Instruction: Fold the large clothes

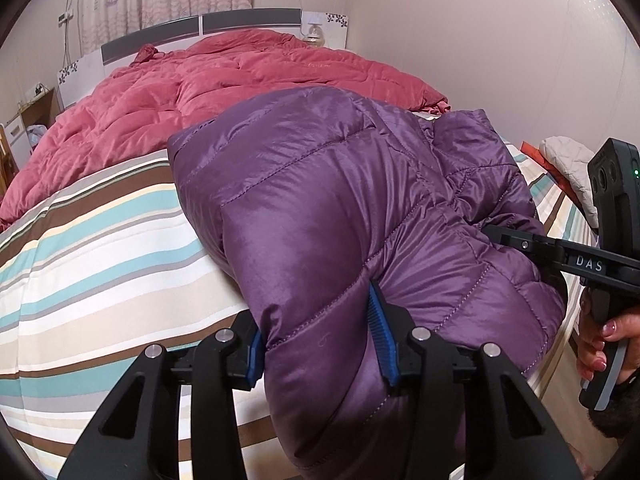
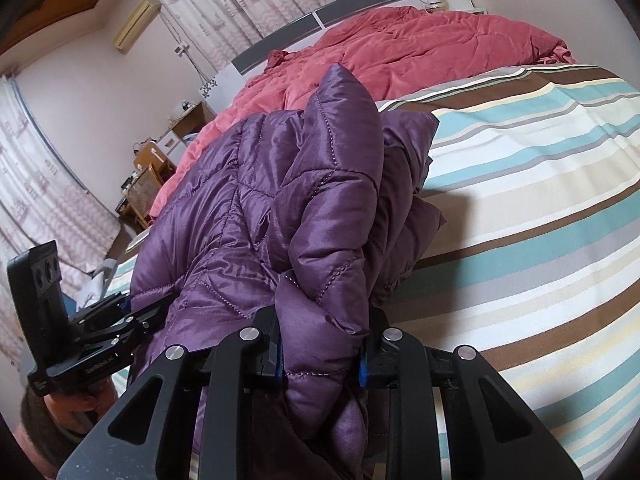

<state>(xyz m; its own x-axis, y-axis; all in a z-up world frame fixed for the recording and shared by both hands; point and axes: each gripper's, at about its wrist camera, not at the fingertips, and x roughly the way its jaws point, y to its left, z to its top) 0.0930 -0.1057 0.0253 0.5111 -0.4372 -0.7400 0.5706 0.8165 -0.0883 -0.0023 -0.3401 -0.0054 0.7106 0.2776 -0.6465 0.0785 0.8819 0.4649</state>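
Purple puffer jacket point(image 1: 320, 208) lies part-folded on the striped bed point(image 1: 100, 240), near edge lifted. Left tongs point(image 1: 320, 344) clench one end of that edge, right tongs point(image 2: 320, 356) the other. Jacket extends forward from both; its long axis runs between them.

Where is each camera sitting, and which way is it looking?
Left wrist view: sits on the left gripper, looks along it across the bed toward the headboard; the gripper pinches the purple jacket; the right gripper and a hand show at the right edge.
Right wrist view: sits on the right gripper, tilted, facing the same way; the left gripper shows low on the left.
Both share the jacket, the striped sheet and the red quilt.
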